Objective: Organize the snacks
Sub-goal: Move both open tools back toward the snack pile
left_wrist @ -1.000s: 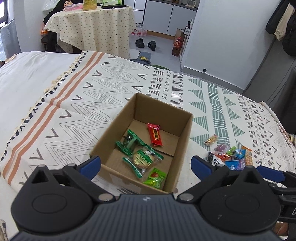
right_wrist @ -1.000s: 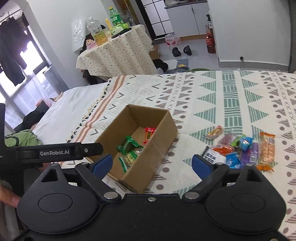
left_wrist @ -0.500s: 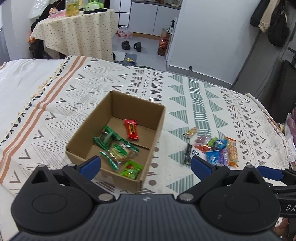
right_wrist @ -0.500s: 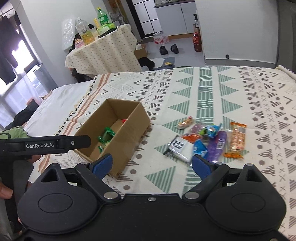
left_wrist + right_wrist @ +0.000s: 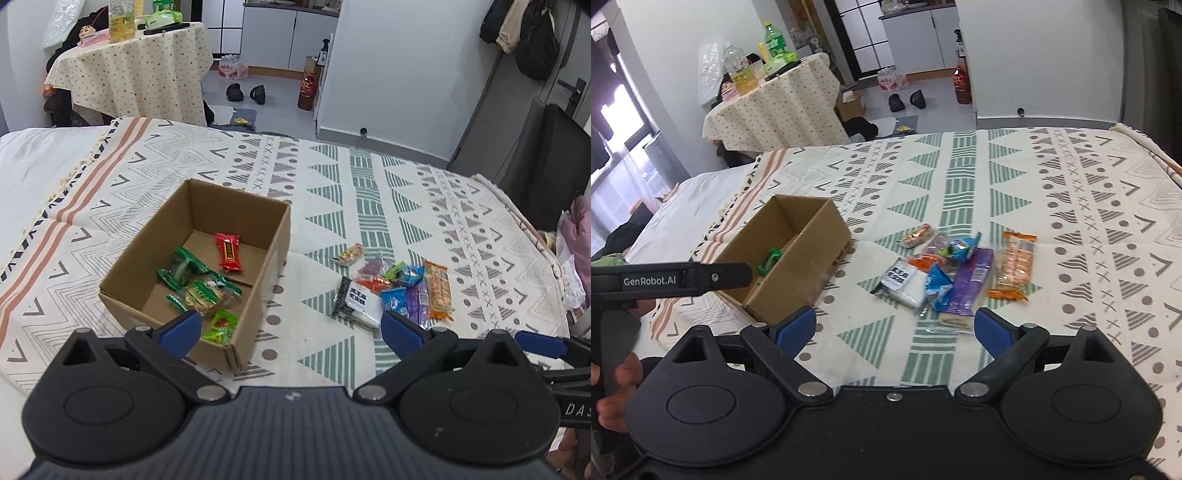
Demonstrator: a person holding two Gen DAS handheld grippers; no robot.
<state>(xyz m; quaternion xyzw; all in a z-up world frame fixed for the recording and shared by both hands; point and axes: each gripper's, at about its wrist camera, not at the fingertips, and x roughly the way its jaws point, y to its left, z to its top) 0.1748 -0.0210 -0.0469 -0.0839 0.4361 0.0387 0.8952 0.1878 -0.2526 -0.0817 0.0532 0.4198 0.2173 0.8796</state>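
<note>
Looking down: we see a bed with a patterned blanket spread over it.
Box: our cardboard box sits on the blanket, left of the loose snacks, with its top open.
In the box: a red bar, green packs and a bright green pack lie on its floor.
Snack pile: the loose snacks lie in a bunch on the blanket, near the box but not touching it.
Pile edges: an orange pack is on the right side, a small round snack at the far side.
Open room: bare blanket lies all around the pile and between the pile and the box.
Left gripper: spread wide, holding nothing, up over the near corner of the box.
Right gripper: spread wide, holding nothing, just in front of the pile.
Writing: "GenRobot.AI" is on the black arm in the right view. A white and black pack has words too small for us to read.
</note>
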